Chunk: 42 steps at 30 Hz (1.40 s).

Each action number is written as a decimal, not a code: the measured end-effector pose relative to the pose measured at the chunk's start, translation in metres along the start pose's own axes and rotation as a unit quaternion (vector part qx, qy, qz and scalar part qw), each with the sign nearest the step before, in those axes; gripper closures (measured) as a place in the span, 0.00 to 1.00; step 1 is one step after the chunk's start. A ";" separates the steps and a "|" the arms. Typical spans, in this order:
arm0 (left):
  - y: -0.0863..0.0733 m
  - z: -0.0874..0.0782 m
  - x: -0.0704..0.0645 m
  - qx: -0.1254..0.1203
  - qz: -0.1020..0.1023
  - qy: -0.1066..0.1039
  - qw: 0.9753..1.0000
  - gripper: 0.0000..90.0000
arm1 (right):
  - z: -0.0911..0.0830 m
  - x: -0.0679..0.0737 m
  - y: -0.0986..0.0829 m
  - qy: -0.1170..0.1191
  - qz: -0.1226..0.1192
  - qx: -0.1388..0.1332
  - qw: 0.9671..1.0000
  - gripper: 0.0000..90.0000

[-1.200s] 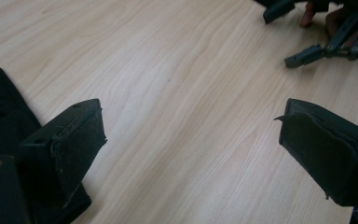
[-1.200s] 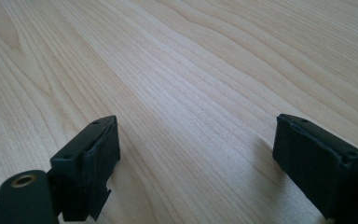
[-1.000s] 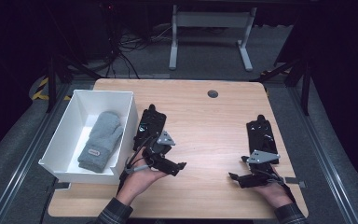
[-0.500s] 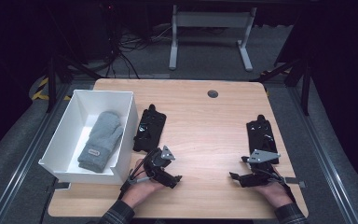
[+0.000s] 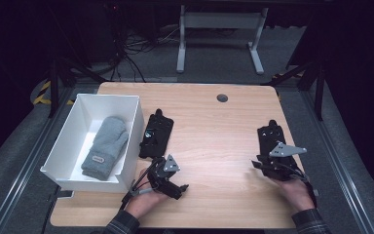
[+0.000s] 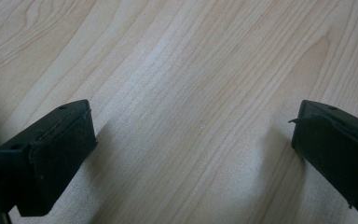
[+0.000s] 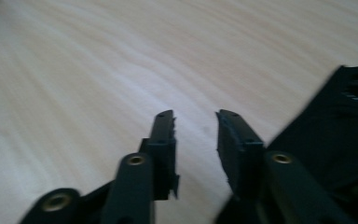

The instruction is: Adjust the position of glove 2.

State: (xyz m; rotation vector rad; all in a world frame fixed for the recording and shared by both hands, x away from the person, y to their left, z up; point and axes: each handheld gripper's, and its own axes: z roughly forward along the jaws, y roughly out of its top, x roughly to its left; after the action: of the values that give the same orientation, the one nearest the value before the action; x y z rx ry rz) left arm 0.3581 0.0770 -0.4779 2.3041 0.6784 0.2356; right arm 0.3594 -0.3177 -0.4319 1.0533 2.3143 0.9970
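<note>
My left gripper (image 5: 177,187) is held low over the wooden table (image 5: 214,131) near its front edge, just right of the white box (image 5: 73,131). In the left gripper view (image 6: 193,154) its jaws stand wide apart over bare wood: open and empty. My right gripper (image 5: 257,165) hovers at the near right, beside a black holder plate (image 5: 271,135). The right gripper view (image 7: 195,116) has its jaws a narrow gap apart with nothing between them, and the black holder plate (image 7: 340,116) lies at the right. A grey mitten (image 5: 106,146) lies inside the box.
A second black holder plate (image 5: 156,134) lies next to the box's right wall. A dark round grommet (image 5: 222,98) sits near the table's far edge. Bare wood spans the middle between both grippers. Beyond the table are a dark floor, cables and a metal stand.
My left gripper has drawn back from beside the left holder plate toward the table's near edge. The right gripper has stayed in place.
</note>
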 end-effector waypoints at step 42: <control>0.000 0.000 0.001 -0.001 0.005 -0.006 1.000 0.00 | 0.012 -0.040 -0.014 -0.047 0.062 0.057 0.995 1.00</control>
State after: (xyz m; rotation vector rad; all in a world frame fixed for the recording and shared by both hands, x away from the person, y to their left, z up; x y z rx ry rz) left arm 0.3586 0.0777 -0.4781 2.3054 0.6608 0.2279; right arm 0.3858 -0.3495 -0.4476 1.2761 2.2753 0.8489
